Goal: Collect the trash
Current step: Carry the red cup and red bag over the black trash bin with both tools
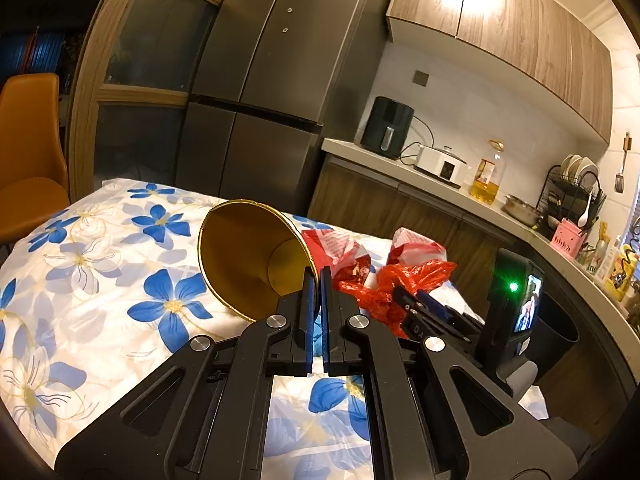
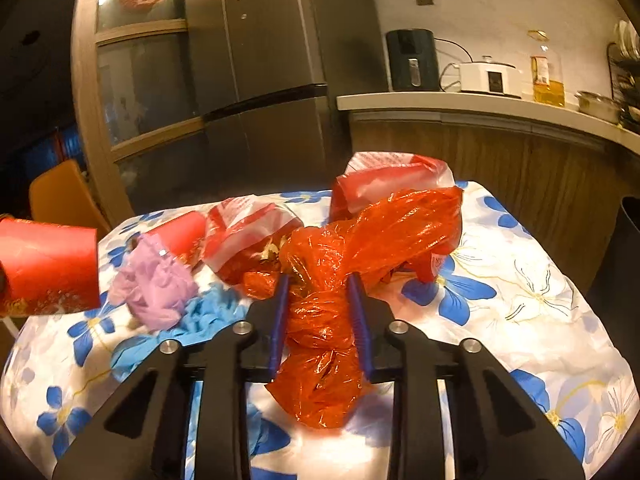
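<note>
In your left wrist view, your left gripper [image 1: 318, 280] sits at lower centre with its blue pads pinching the rim of a paper cup [image 1: 248, 256]; the cup is tipped on its side, gold inside facing the camera, mouth toward the left of the frame. Just right of it lie red-and-white wrappers [image 1: 340, 246] and a crumpled orange plastic bag [image 1: 404, 280] on the flowered tablecloth [image 1: 100, 260], with your right gripper's fingertips [image 1: 412, 300] reaching in at the bag from the right. In your right wrist view, your right gripper [image 2: 320, 292] fills the lower centre, its fingers pressed against both sides of the orange bag's knotted neck. The cup shows red at the left edge, above a lilac tissue wad [image 2: 154, 288] and a blue glove [image 2: 192, 320] on the cloth.
</note>
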Demonstrator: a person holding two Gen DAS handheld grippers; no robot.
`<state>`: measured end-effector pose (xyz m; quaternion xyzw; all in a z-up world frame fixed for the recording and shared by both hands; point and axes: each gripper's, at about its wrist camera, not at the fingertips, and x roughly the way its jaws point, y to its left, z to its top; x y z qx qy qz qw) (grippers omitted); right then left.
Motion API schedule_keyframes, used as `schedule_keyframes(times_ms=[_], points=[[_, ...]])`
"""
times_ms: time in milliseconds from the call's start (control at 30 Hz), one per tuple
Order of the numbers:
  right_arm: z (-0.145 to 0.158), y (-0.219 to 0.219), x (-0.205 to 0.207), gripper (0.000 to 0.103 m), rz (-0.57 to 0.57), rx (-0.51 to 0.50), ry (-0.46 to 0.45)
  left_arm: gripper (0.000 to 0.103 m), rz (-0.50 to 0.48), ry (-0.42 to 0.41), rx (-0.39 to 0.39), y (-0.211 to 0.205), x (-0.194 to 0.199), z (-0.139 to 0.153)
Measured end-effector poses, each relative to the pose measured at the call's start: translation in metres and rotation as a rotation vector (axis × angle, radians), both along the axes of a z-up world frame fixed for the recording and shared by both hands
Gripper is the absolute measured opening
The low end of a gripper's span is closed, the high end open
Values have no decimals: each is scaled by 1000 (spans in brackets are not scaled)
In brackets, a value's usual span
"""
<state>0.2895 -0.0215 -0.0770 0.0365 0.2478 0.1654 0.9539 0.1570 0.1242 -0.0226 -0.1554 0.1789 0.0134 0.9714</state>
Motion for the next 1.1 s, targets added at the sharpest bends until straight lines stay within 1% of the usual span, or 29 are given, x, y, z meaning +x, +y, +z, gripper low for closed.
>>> schedule_keyframes(times_ms=[200,333,600,800,1100], points=[[15,-13,-31,25,16,13,-62,2,7,-7,0,-3,-5,4],[26,-25,-53,25,17,41,-90,2,-1,-13,8,-9,-9,7],[50,-58,-88,25,-3,91,-143,2,-34,-33,23,-33,-17,15],[58,-82,-99,25,-33,106,-167,2,-70,-37,41,-58,-18,20],[64,-125,-110,25,-114,125,-191,2,-149,-40,83,-103,-12,23]])
